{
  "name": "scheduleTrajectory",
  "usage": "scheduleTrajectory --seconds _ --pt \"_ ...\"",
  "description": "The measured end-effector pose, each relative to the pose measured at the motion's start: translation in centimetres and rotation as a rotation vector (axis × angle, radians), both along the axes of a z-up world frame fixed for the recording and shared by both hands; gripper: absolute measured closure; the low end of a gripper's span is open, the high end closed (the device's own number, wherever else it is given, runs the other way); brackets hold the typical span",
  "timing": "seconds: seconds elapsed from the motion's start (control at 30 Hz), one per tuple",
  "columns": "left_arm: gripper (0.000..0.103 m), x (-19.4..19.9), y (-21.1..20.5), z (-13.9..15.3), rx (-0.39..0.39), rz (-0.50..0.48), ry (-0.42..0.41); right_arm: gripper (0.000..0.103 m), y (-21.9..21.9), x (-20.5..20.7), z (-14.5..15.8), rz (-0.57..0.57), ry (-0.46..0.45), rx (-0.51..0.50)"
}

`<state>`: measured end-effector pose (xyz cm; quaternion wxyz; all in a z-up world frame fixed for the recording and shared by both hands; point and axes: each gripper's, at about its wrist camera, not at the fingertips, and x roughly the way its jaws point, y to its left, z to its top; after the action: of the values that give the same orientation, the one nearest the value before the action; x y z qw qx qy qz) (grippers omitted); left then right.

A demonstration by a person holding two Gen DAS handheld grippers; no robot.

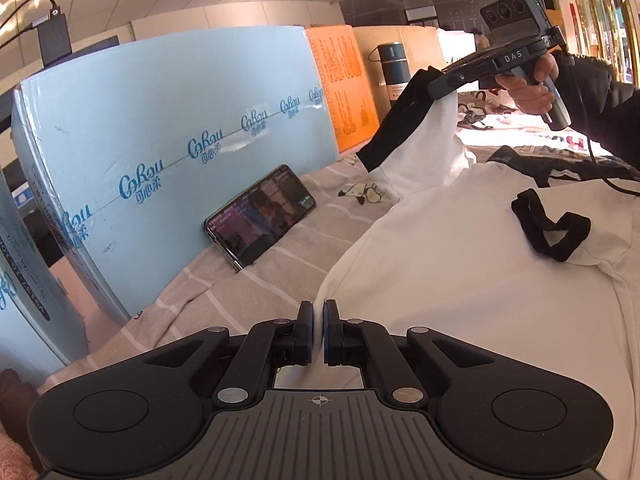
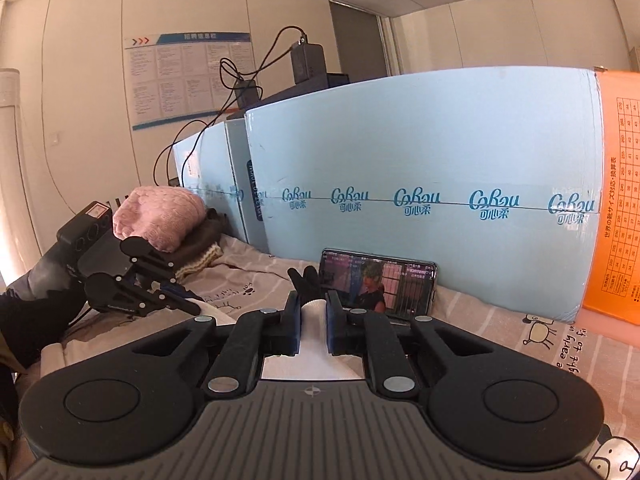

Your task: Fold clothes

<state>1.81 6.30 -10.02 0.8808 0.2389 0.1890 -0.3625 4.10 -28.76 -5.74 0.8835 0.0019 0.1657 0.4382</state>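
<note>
On bedsheet (image 1: 256, 280): one white shirt (image 1: 460, 248), two grippers clamping.

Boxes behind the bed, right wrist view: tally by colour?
Light blue boxes: 2, the long printed one and a second behind its left end.
Orange box: 1, at the right edge, with a size chart on it.
Total: 3
</note>
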Motion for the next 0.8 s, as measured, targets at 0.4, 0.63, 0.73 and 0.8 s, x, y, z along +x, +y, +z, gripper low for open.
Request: scheduleTrajectory --seconds 0.4,0.63,0.73,0.8 --pt "0.099 -7.3 -0.9 -0.8 0.061 0.012 -0.005 0.092 -1.8 -11.1 -3.0 -0.011 0.013 -0.008" --pt "0.085 -8.7 -0.1 -1.8 0.069 0.073 0.039 0.057 -1.9 -14.7 -5.8 -0.029 0.105 -0.051" --pt "0.063 -9.2 0.7 -1.3 0.017 0.115 0.020 0.037 -2.0 -15.9 -5.6 -0.036 0.098 -0.045" --pt "0.049 -9.5 1.4 -0.7 -0.042 0.149 -0.005 0.029 -1.9 -16.3 -4.8 -0.039 0.069 -0.011"
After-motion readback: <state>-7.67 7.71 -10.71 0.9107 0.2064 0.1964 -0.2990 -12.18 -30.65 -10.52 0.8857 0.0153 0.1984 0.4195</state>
